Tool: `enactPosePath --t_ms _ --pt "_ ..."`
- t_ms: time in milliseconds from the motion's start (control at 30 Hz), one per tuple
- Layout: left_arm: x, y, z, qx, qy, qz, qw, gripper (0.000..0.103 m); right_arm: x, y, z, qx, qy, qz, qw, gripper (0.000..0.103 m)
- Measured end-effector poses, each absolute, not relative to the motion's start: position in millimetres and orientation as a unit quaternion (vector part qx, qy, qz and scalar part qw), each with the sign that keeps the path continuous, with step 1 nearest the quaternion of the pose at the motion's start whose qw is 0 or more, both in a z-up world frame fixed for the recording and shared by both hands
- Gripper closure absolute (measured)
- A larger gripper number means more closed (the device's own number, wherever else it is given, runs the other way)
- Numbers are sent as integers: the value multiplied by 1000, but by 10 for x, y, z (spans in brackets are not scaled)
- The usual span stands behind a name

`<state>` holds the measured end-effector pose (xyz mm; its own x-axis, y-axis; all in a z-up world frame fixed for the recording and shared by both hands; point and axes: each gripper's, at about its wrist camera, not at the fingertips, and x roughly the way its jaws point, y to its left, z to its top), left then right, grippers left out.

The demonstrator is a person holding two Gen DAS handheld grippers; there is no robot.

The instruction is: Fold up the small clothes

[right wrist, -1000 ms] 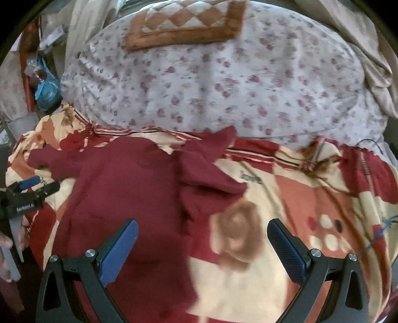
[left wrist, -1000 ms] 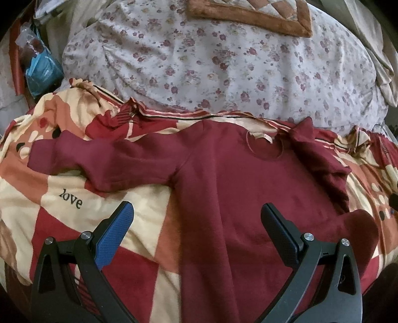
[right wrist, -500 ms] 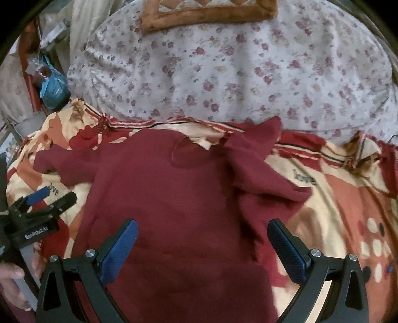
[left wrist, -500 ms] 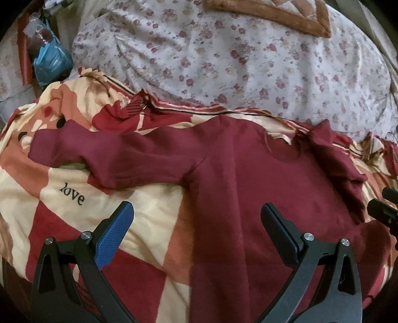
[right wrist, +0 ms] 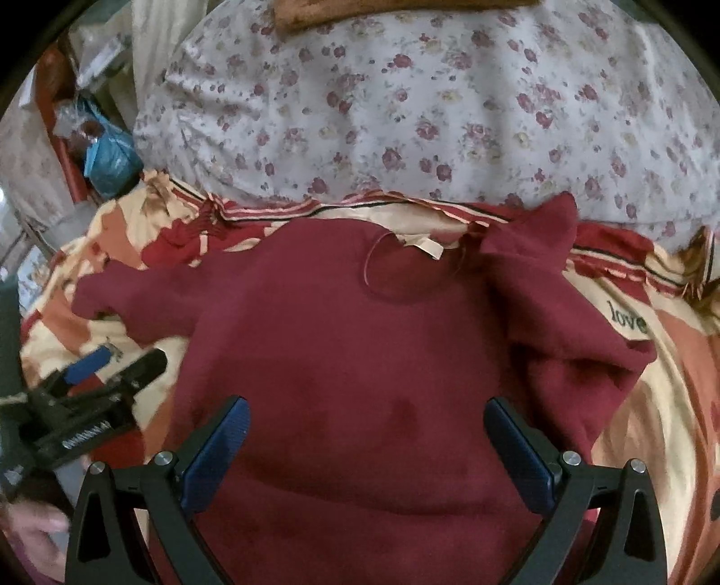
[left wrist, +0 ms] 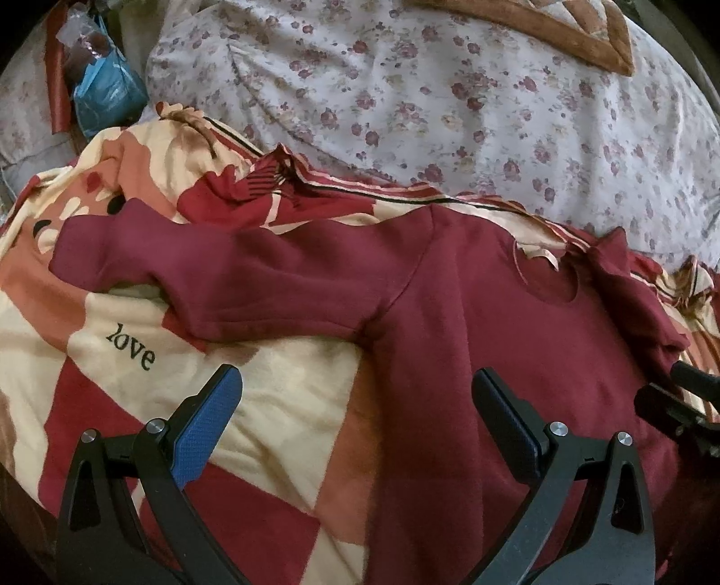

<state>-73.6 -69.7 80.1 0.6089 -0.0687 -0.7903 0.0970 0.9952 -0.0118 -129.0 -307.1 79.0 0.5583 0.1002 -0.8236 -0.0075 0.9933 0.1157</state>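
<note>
A dark red long-sleeved sweater (left wrist: 472, 324) lies flat, neck away from me, on a red, cream and orange bedspread (left wrist: 279, 405). Its left sleeve (left wrist: 225, 265) stretches out to the left. Its right sleeve (right wrist: 562, 306) is folded and bunched over the right side. My left gripper (left wrist: 360, 396) is open and empty, above the sweater's left edge below the armpit. My right gripper (right wrist: 366, 427) is open and empty, above the middle of the sweater's (right wrist: 360, 360) body. The left gripper also shows at the left of the right wrist view (right wrist: 112, 360).
A large floral quilt (left wrist: 450, 99) is heaped behind the sweater, with a brown-edged cushion (left wrist: 585, 36) on top. A blue plastic bag (left wrist: 108, 90) sits at the far left by the bed. The word "love" (left wrist: 130, 346) is printed on the bedspread.
Both grippers have moved left over the sweater. The right gripper went from the bare bedspread on the right to above the sweater's middle. Both stay open.
</note>
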Motion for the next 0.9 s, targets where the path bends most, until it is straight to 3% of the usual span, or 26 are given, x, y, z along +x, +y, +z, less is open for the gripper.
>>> enactPosePath --t_ms 900 --pt "-639 -473 716 6 446 -22 895 1 -1178 -2802 602 -1 468 30 883 0"
